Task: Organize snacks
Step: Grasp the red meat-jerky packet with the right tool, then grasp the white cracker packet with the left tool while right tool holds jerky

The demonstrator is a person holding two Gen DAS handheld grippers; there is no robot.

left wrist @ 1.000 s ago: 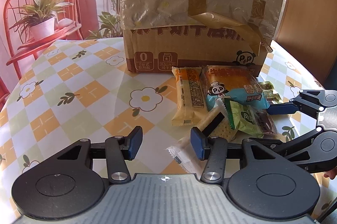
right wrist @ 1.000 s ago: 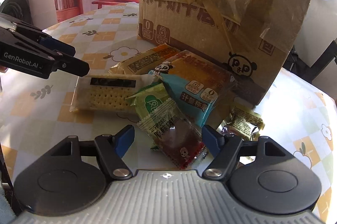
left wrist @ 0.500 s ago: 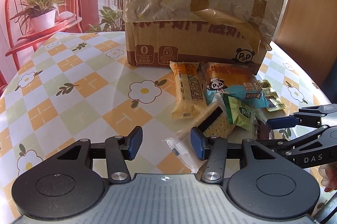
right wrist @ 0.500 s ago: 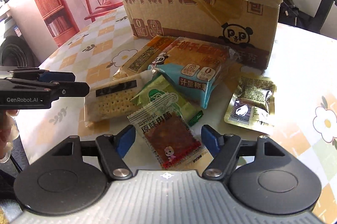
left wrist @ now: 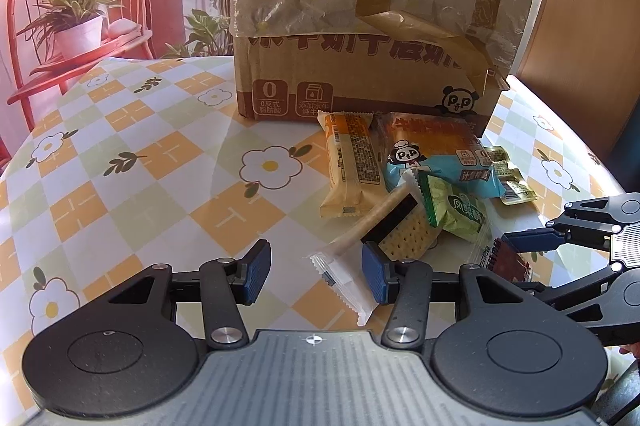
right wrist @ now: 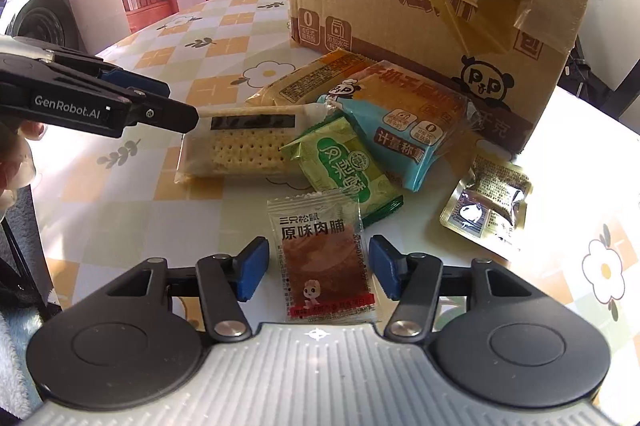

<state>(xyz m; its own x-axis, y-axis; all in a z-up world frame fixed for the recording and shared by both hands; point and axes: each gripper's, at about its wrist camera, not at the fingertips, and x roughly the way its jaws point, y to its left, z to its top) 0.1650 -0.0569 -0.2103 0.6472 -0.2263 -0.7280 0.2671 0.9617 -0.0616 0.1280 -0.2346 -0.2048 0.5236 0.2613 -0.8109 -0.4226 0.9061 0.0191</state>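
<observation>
Where snacks crowd the box (left wrist: 360, 26), both tools apparently agape.

Snack packets (right wrist: 340, 162) heaped on table (left wrist: 132, 162) before cardboard box (left wrist: 372, 38), jerky packet (right wrist: 324, 258) nearest, foil pouch (right wrist: 488, 206) right

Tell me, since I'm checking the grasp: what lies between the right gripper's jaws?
In the right wrist view, the clear square packet of red-brown jerky lies flat on the tablecloth between the open right gripper's jaws.
</observation>
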